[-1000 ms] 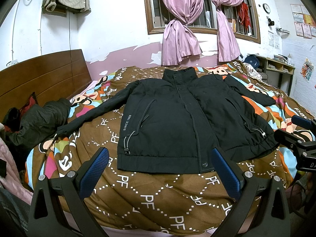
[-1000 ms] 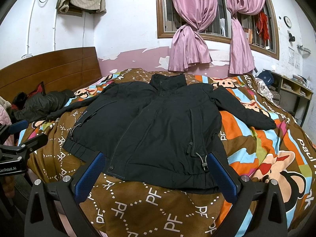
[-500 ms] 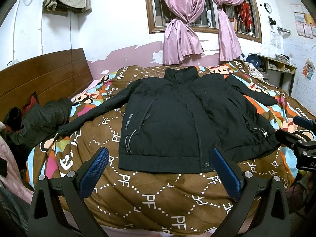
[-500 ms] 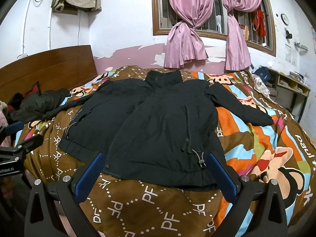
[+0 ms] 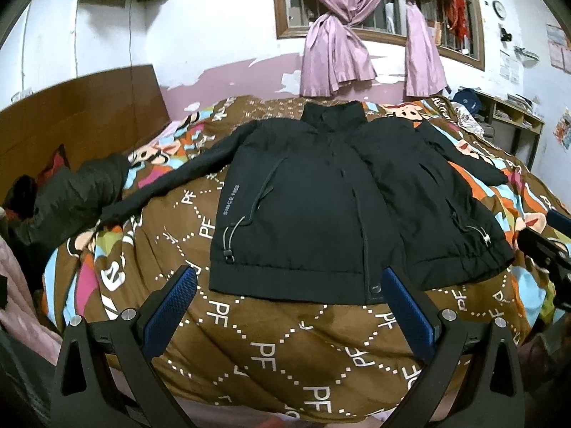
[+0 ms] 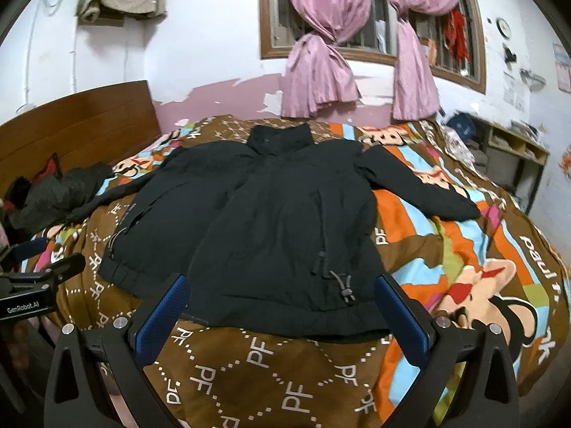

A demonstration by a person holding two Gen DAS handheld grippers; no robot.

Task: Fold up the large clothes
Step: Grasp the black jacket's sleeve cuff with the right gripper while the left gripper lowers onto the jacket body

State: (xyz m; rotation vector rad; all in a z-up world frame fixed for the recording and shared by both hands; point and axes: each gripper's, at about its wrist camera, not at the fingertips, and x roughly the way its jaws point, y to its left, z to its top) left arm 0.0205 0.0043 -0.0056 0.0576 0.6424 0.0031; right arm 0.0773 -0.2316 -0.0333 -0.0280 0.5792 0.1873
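A large black jacket [image 5: 314,196] lies flat, front up, on the bed, collar toward the window and both sleeves spread out; it also shows in the right wrist view [image 6: 285,221]. My left gripper [image 5: 289,285] is open and empty, just short of the hem's left half. My right gripper [image 6: 282,292] is open and empty, just above the hem's right half. Each gripper shows at the edge of the other's view: the right one [image 5: 546,249] and the left one [image 6: 35,278].
The bed has a brown patterned quilt [image 5: 271,353] with cartoon prints. A dark bundled garment [image 5: 71,196] lies at the left by the wooden headboard [image 5: 71,121]. A window with pink curtains [image 5: 335,42] is behind. A shelf [image 5: 514,121] stands at the right.
Both grippers have crept a little toward the jacket's hem, the right one more. The jacket has not moved. Both stay open.
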